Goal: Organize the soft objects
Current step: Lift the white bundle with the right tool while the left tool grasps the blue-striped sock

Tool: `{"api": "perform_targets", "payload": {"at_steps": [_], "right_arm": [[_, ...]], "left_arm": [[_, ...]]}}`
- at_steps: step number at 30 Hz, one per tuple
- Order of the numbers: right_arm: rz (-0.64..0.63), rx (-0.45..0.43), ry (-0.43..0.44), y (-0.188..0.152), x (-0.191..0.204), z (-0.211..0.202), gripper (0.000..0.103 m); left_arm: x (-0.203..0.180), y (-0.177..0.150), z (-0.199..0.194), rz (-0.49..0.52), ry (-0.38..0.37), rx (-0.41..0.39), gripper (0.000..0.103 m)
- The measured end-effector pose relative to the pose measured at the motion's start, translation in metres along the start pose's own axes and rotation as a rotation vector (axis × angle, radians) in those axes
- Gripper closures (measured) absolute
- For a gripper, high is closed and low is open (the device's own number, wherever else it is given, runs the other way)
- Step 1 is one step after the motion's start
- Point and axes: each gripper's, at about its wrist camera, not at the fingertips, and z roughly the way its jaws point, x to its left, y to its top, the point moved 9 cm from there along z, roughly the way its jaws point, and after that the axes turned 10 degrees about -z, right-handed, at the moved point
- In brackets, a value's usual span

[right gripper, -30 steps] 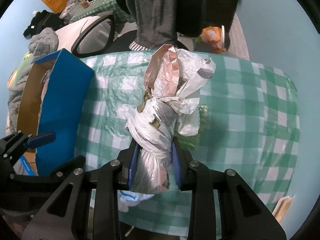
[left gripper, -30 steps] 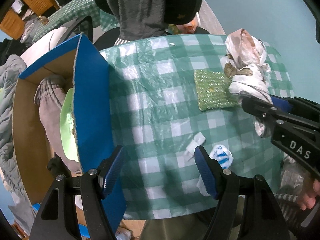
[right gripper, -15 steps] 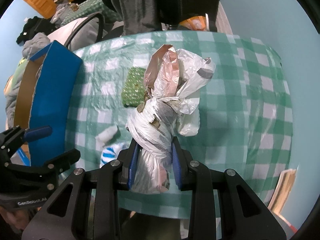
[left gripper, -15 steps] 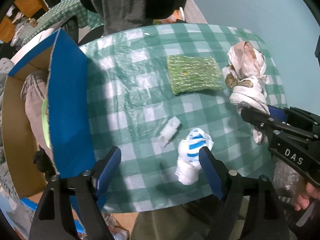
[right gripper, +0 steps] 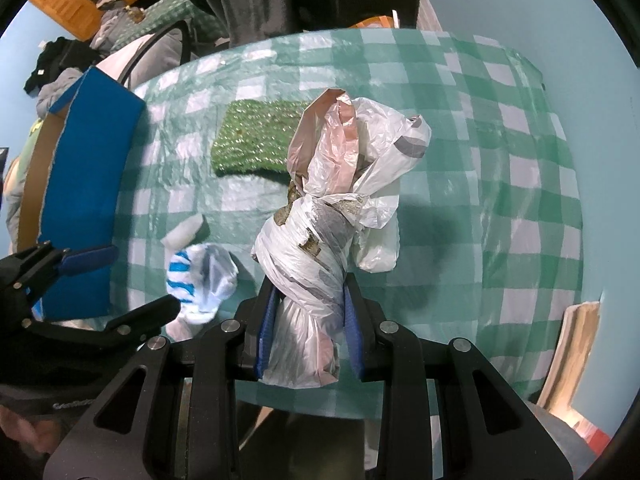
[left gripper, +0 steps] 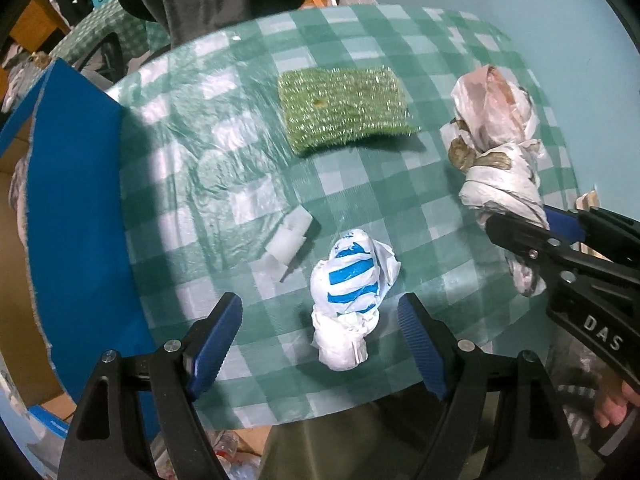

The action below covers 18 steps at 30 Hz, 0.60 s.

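The blue-and-white striped bag bundle (left gripper: 352, 300) lies on the green-checked worktop (left gripper: 400, 200) near its front edge, knotted and crumpled, a small white scrap (left gripper: 290, 236) just beside it and a green sparkly pad (left gripper: 344, 110) farther back. The left gripper (left gripper: 320, 336) hangs over it pointing down, and its jaws have just been opening — they now stand wide, one pad on each side of the bundle's lower end, neither touching it. So the step in hand looks like the pick-up of this bundle, at the stage of lining up before the descent.

The right gripper (right gripper: 310, 332) is already occupied: its jaws are clamped on the twisted neck of a larger white-and-pink plastic bag bundle (right gripper: 332, 200), which is carried clear of the worktop, to the right of the striped one.

At the left stands an open cardboard box with blue flaps (left gripper: 76, 208), some fabric showing inside — probably where the soft things go.

The next move, as I judge it, calls for lowering the left jaws around the striped bundle's middle and closing firmly enough to gather the slack plastic; a shallow pinch may catch only a loose fold and let it slip.
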Motion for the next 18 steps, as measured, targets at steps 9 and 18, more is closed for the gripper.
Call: {"api": "perform_targets", "payload": {"at_steps": [9, 18], "right_arm": [[-0.01, 0.004, 0.004, -0.005, -0.007, 0.007, 0.074], [-0.029, 0.008, 0.004, -0.004, -0.006, 0.008, 0.074]], "left_arm": [[-0.006, 0.001, 0.025, 0.01, 0.03, 0.04, 0.021], [-0.007, 0.007, 0.033, 0.005, 0.041, 0.016, 0.026]]}}
